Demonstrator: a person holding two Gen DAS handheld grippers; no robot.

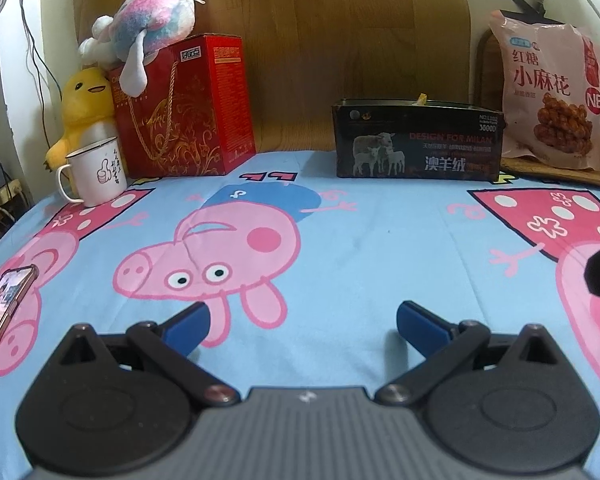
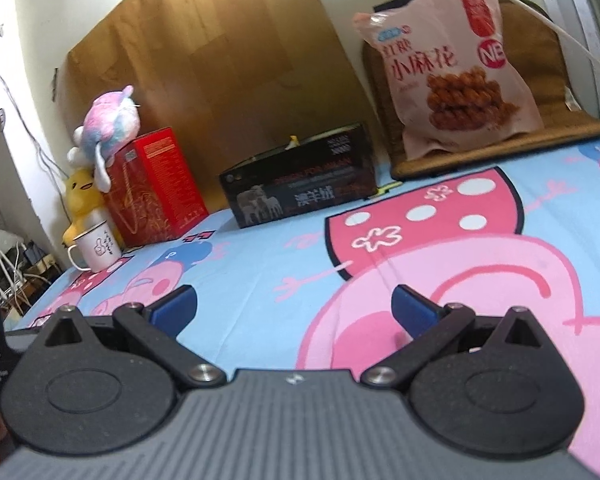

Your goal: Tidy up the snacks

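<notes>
Two tools hang low over a bed sheet (image 1: pixel 380 248) printed with pink cartoon pigs on blue; the left tool (image 1: pixel 302 322) and the right tool (image 2: pixel 294 306) both have their blue fingers spread wide apart with nothing between them.

One snack bag (image 1: pixel 550 92) is in sight. It is pale pink, puffed, and stands upright at the far right on a brown mat (image 1: pixel 556 172), leaning back toward the wall. Large red characters read 红糖 and 小麻花, a red badge shows the letters "NE", and a picture near the bottom shows a heap of brown fried twists. The right wrist view shows the same bag (image 2: pixel 456 68) tilted by the camera's angle.

One black box (image 1: pixel 418 140), open at the top, sits just left of the bag at the far edge of the sheet. Its front carries "DESIGN FOR MILAN", the white characters 澳羊绒, "3000D" in the upper corner, and a picture of three sheep. Something small and yellowish pokes above its rim; what it is cannot be told.

Farther left stands one red gift bag (image 1: pixel 180 112) with gold scrollwork and rope handles; its small print is too fine to read. One pink and blue plush toy (image 1: pixel 152 24) lies on top of it, one yellow duck plush (image 1: pixel 86 108) sits beside it, and one white enamel mug (image 1: pixel 96 176) with a thumbs-up drawing stands in front of the duck. One phone (image 1: pixel 4 304) lies at the left edge.
</notes>
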